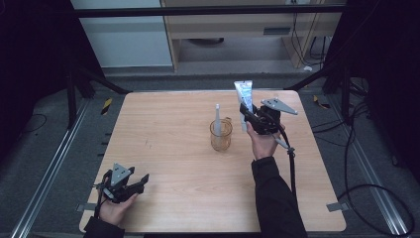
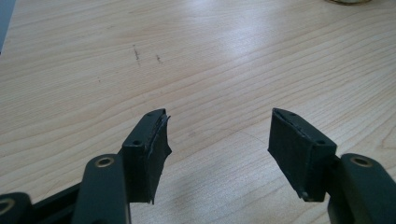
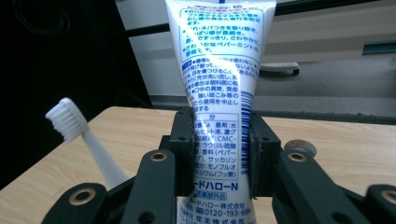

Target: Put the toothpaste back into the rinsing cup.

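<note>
My right gripper (image 1: 246, 113) is shut on a white and blue toothpaste tube (image 1: 243, 94), held upright above the table just right of a clear amber cup (image 1: 221, 136). In the right gripper view the tube (image 3: 219, 93) stands between the pads, which press its lower part, printed back facing the camera. A white toothbrush (image 1: 217, 120) stands in the cup, bristles up; its head (image 3: 65, 119) shows to the left of the jaws. My left gripper (image 1: 143, 179) rests near the table's front left edge, jaws wide apart (image 2: 217, 140) with bare wood between them.
The wooden table (image 1: 168, 129) has faint dark marks (image 2: 136, 52) left of centre. A small round disc (image 3: 300, 147) sits on the table beyond the right jaw. Metal frame rails and cables lie on the floor around the table.
</note>
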Tool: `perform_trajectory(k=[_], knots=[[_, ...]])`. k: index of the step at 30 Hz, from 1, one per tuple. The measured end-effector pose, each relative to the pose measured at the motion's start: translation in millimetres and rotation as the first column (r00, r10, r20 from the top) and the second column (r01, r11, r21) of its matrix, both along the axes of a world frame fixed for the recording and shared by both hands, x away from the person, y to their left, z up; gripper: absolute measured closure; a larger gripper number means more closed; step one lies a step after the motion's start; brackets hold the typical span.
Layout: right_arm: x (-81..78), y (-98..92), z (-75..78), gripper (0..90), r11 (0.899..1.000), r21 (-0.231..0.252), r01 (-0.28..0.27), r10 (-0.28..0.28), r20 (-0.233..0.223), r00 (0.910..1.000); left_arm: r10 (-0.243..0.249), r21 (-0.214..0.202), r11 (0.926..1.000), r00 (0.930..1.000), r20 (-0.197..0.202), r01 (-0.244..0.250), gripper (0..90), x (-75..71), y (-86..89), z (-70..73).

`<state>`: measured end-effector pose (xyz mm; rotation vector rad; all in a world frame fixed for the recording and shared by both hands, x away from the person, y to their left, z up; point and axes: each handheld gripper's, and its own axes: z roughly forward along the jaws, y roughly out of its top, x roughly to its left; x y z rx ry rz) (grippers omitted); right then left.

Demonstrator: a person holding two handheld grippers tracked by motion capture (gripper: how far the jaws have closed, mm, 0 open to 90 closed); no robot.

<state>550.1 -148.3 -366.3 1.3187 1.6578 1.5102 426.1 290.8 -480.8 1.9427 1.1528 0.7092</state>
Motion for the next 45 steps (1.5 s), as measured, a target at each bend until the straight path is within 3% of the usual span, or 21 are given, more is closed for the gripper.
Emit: perform_trajectory(k=[10,16,27,45], knots=[[18.1,14.0,-7.0,68.8,1.000,0.029,0.002,-0.003,0.047,0.9989,0.001,-0.001,1.0000,1.0000,0.000,-0.001,36.8,0.3,0.4,-0.1],[26.8,17.9,-15.3,68.9,0.999,0.034,0.015,-0.017,0.052,0.9985,0.002,-0.002,1.0000,1.0000,0.001,-0.002,36.9,0.3,0.4,0.0],[31.3,27.8,-24.1,68.8,0.999,0.054,-0.006,0.001,0.081,0.9967,0.002,-0.005,1.0000,1.0000,0.001,-0.002,36.9,0.6,0.0,-0.1],[42.6,44.9,-41.6,68.7,0.998,0.064,-0.028,0.023,0.071,0.9972,0.003,-0.010,0.9999,1.0000,0.003,-0.003,36.9,0.8,0.2,0.0]])
